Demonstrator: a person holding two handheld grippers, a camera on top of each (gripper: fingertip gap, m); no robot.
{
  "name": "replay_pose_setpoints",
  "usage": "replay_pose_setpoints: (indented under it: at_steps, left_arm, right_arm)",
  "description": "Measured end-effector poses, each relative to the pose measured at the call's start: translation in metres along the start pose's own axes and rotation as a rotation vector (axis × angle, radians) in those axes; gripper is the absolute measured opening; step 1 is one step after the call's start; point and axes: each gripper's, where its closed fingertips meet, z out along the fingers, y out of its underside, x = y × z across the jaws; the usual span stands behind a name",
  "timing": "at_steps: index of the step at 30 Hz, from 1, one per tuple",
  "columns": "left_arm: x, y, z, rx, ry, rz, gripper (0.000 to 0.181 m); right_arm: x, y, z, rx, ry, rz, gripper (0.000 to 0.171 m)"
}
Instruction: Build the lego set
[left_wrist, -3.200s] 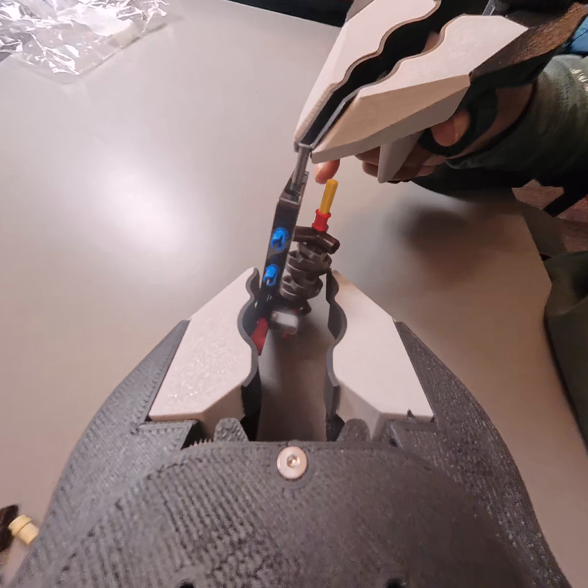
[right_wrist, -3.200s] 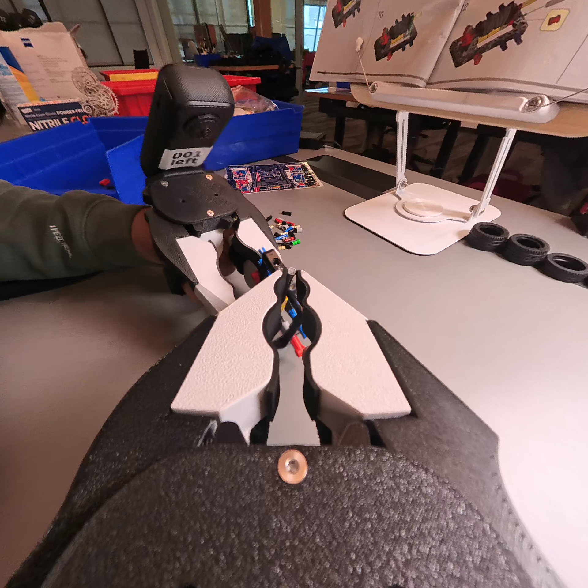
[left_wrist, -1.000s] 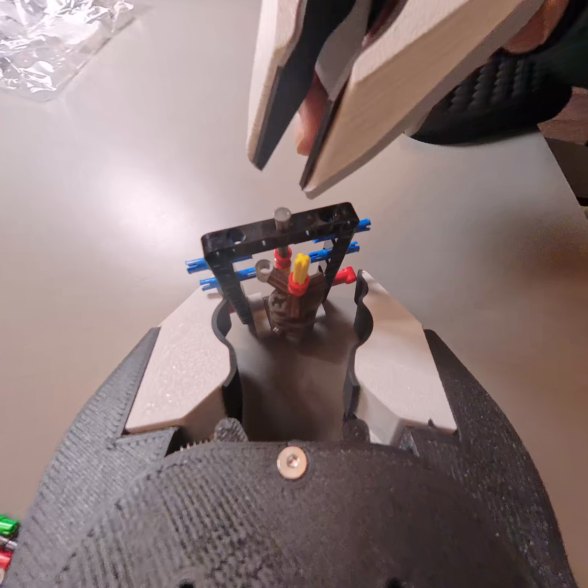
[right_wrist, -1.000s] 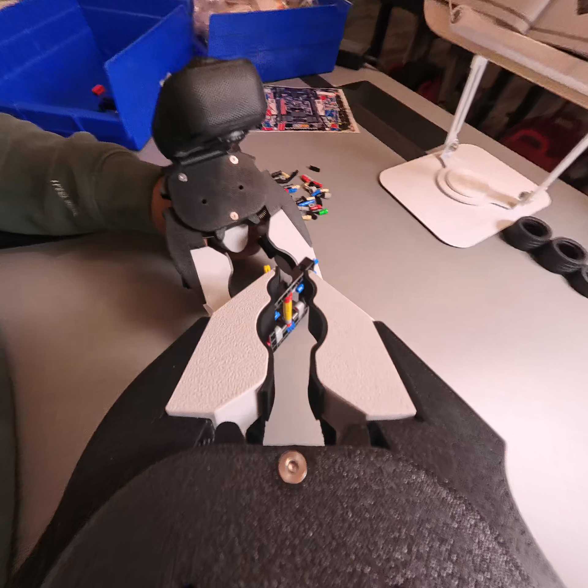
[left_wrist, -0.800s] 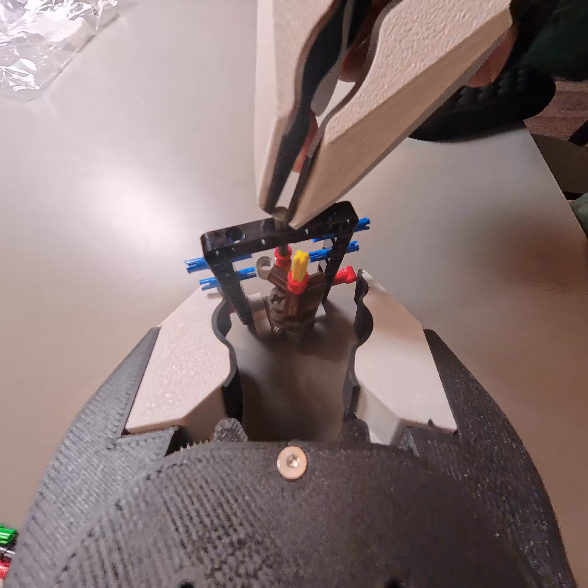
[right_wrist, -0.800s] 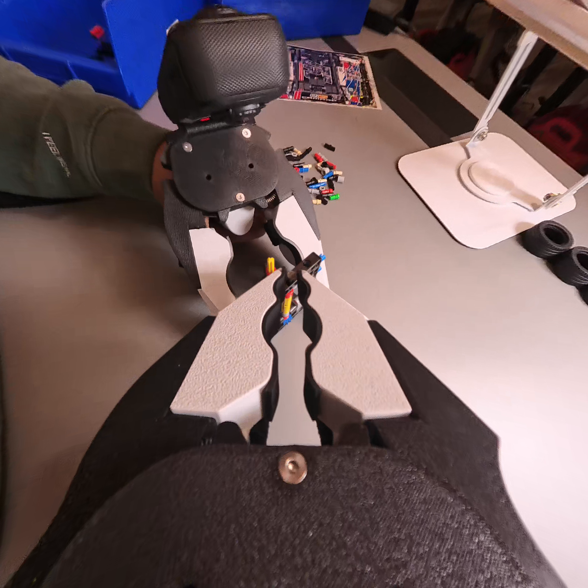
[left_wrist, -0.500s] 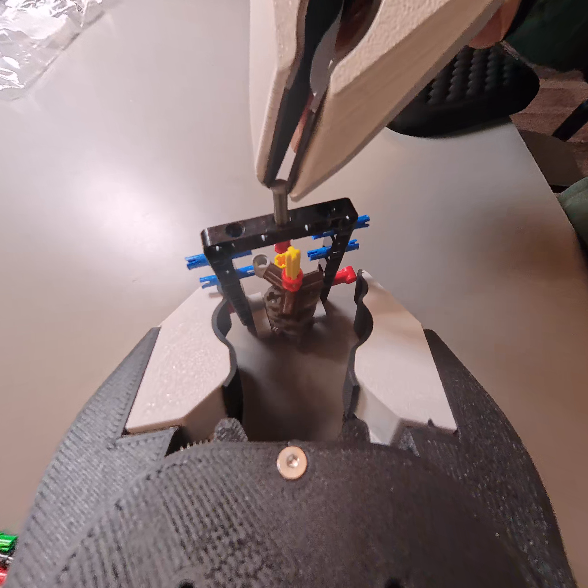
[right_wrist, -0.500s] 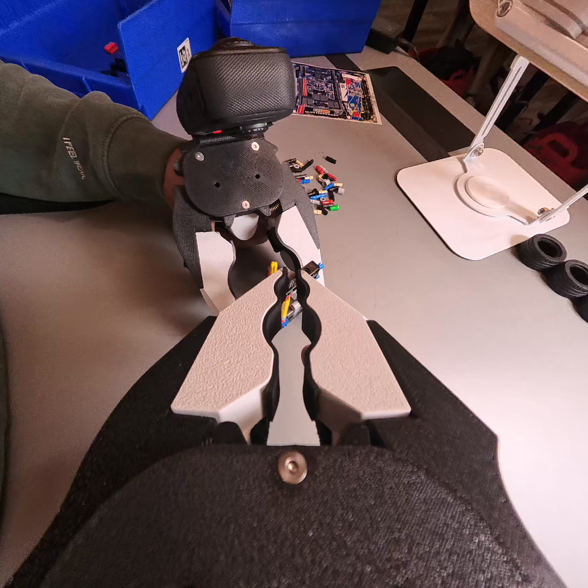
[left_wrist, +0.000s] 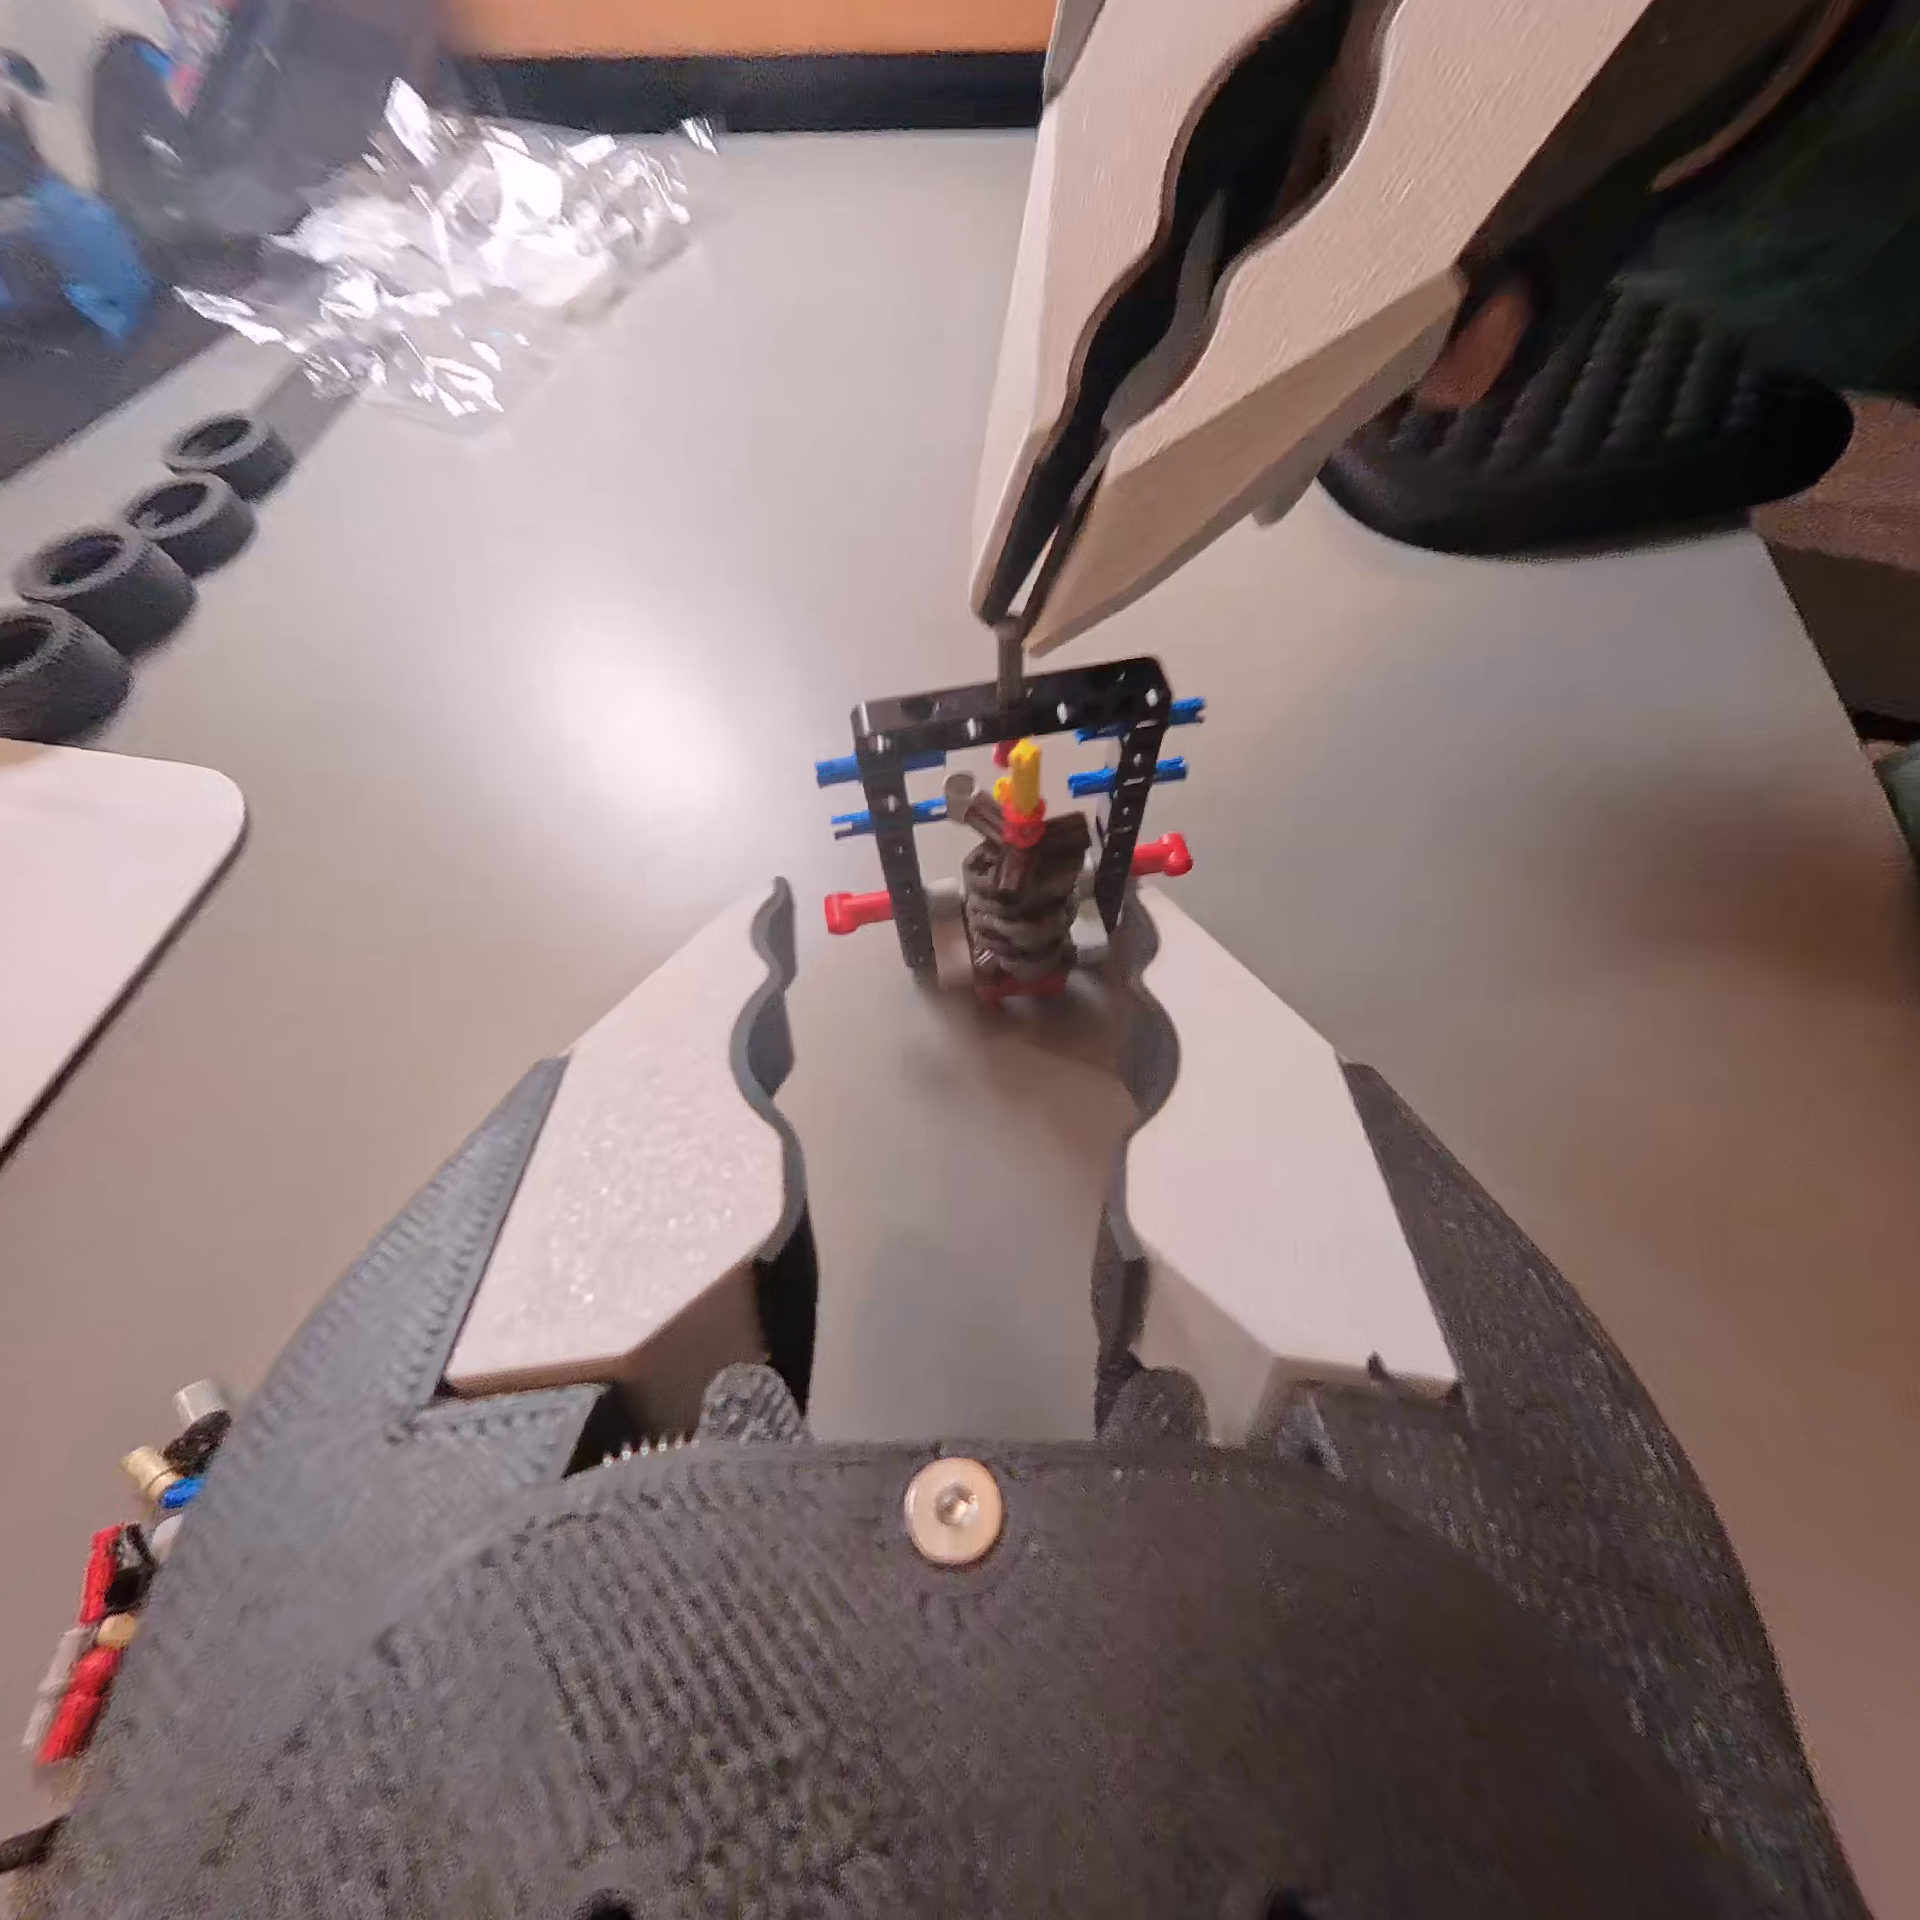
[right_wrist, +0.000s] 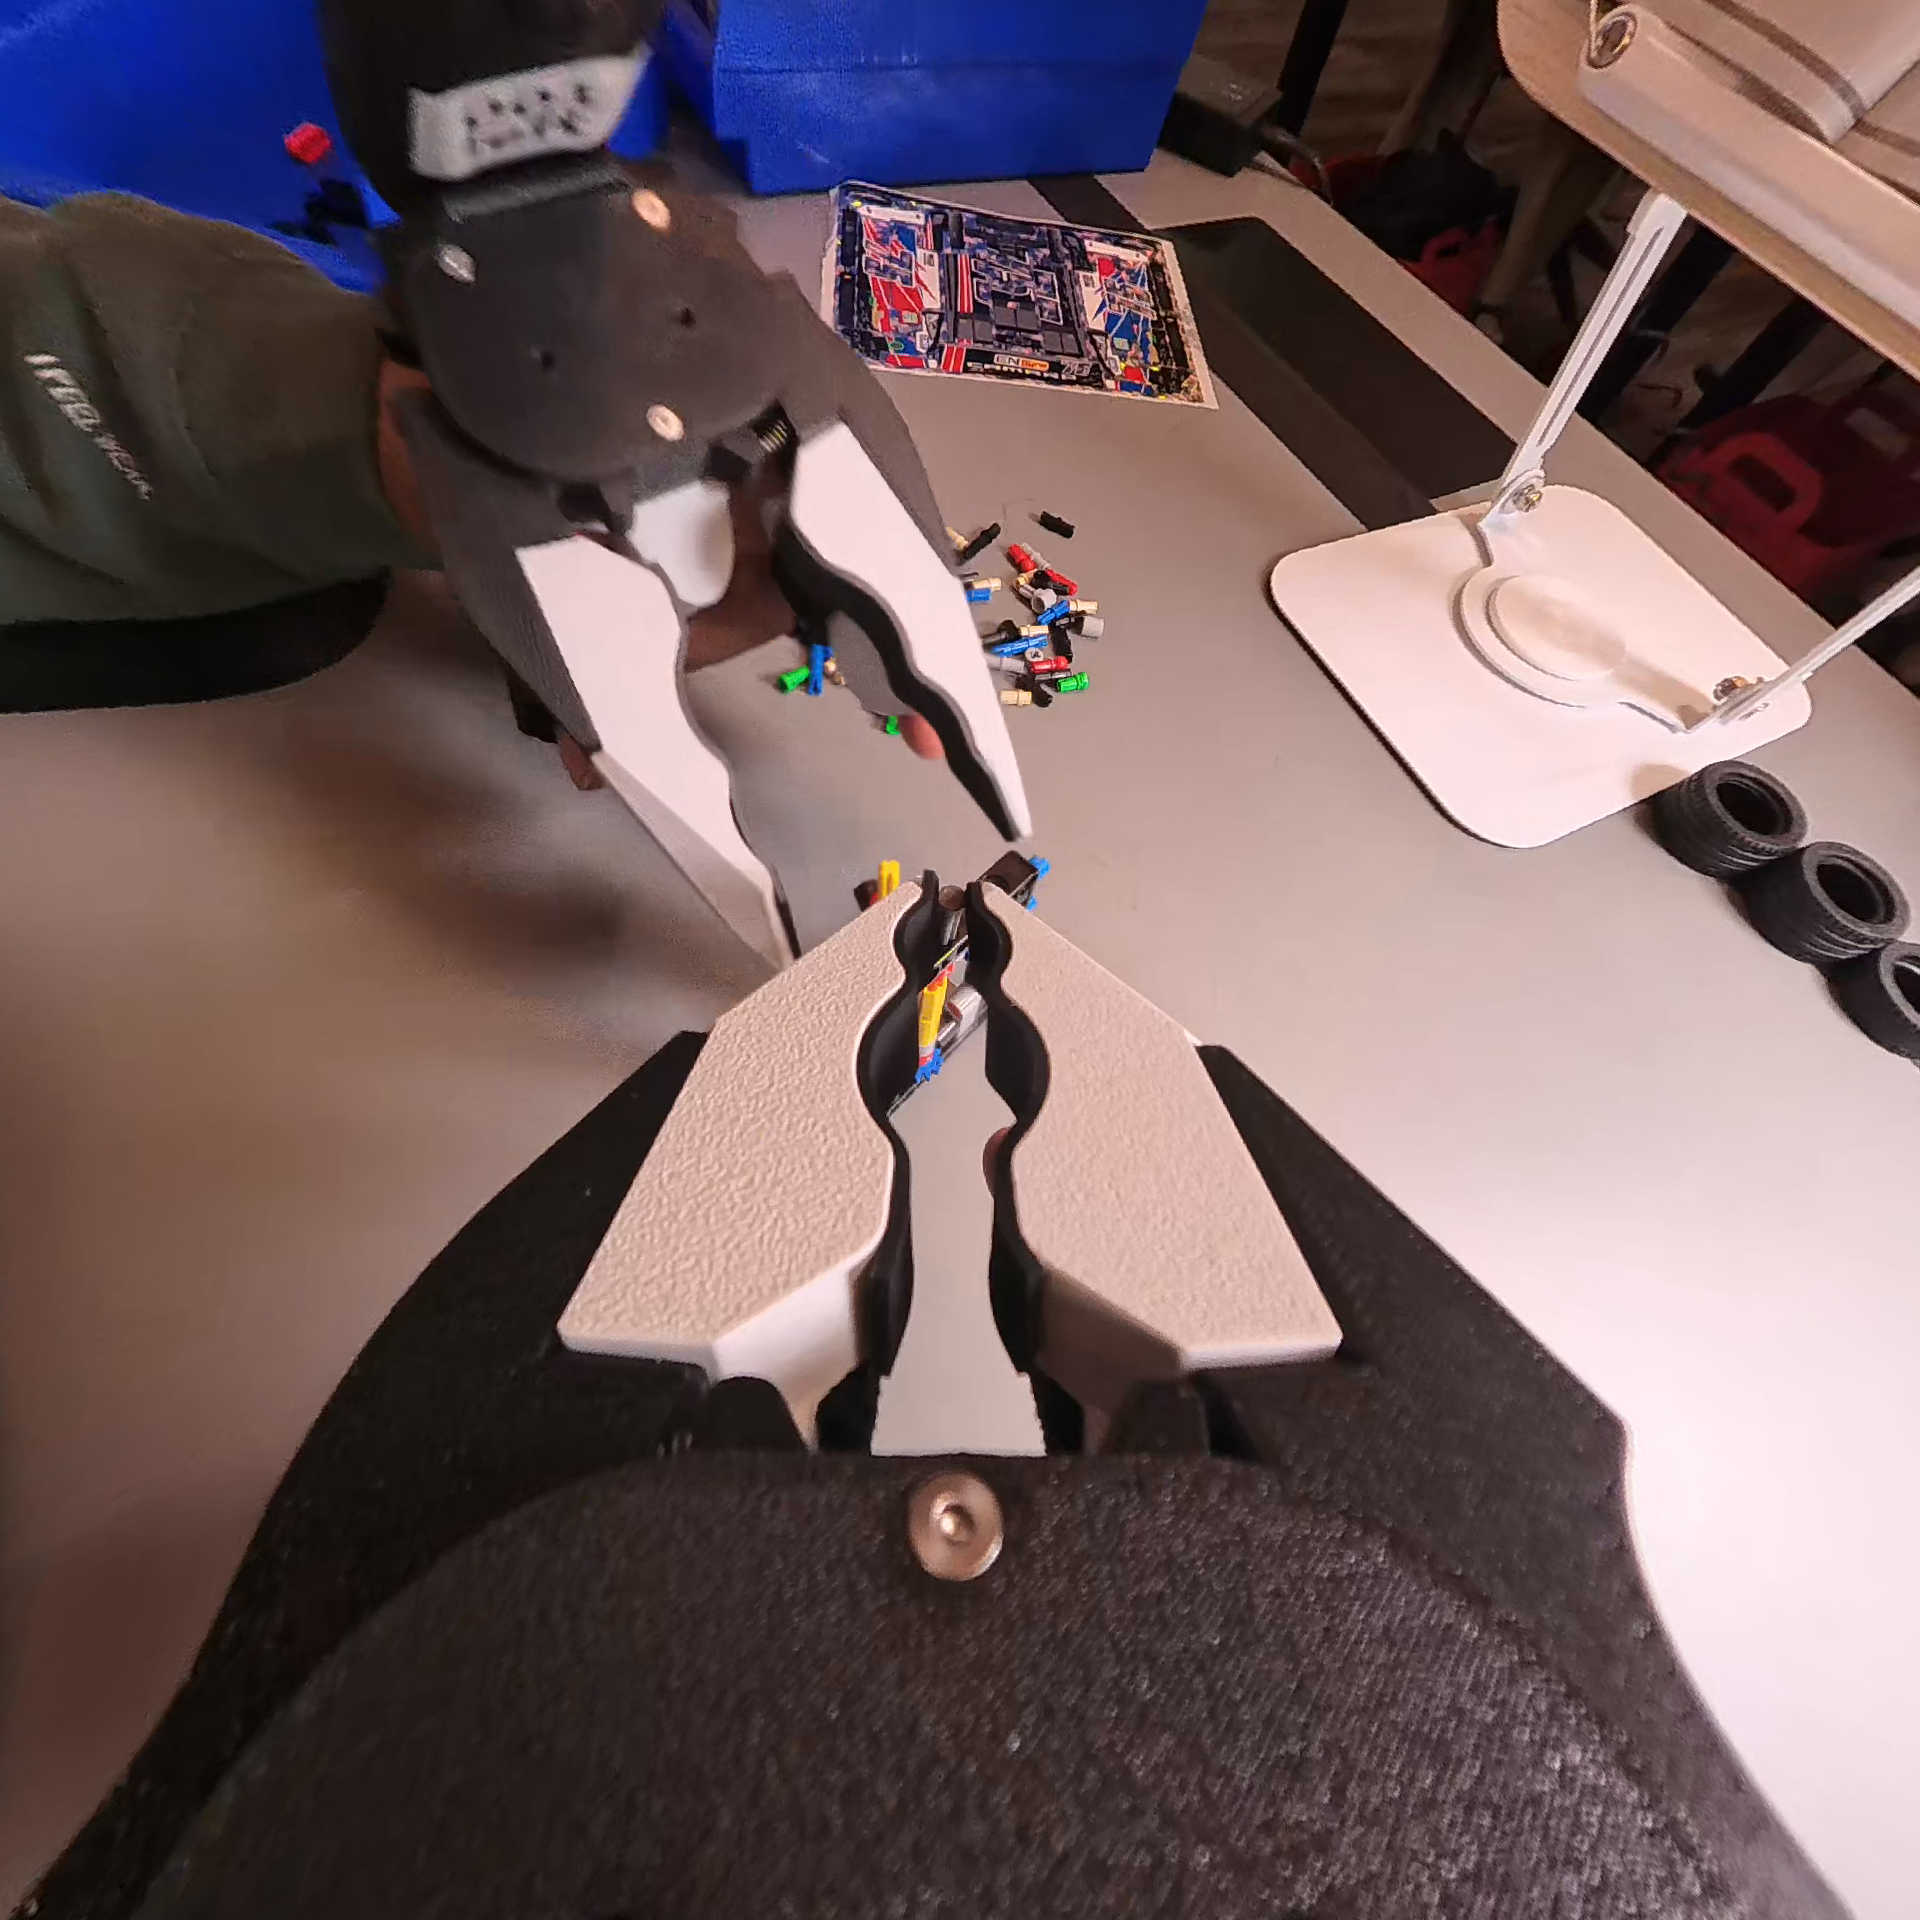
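A small lego assembly (left_wrist: 1013, 831) stands on the table: a black frame with blue and red pins around a dark gear stack and a yellow axle. A grey axle (left_wrist: 1006, 652) sticks up through the frame's top beam. My right gripper (left_wrist: 1023, 623) comes down from the upper right and is shut on this axle; in its own view (right_wrist: 948, 896) the assembly (right_wrist: 940, 1013) shows through the gap between its fingers. My left gripper (left_wrist: 956, 914) is open, with its tips on either side of the assembly's base. It is blurred in the right wrist view (right_wrist: 899, 883).
Black tyres (right_wrist: 1839, 904) and a white lamp base (right_wrist: 1538, 665) lie to the right. A pile of loose small parts (right_wrist: 1039, 623) and a printed sheet (right_wrist: 1018, 296) are behind the left gripper, blue bins (right_wrist: 935, 83) beyond. A crumpled plastic bag (left_wrist: 468, 270) lies on the table. Spacing between my two grippers at the tips: around 5 centimetres.
My right gripper came down onto the frame and shut on the grey axle. My left gripper drew back and tilted, so the assembly now sits at its tips.
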Motion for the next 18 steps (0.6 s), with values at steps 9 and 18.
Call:
replay_pose_setpoints:
  at_steps: [9,18]
  left_arm:
    - [0.0055,-0.0125,0.0063,-0.001,-0.133,-0.026,0.033]
    - [0.0079,-0.0103,0.0041,0.006,-0.081,0.004,0.017]
  right_arm:
    - [0.0010,0.0020,-0.0022,-0.008,0.039,-0.006,0.003]
    - [-0.0022,0.0018,-0.0026,-0.007,0.024,-0.011,0.003]
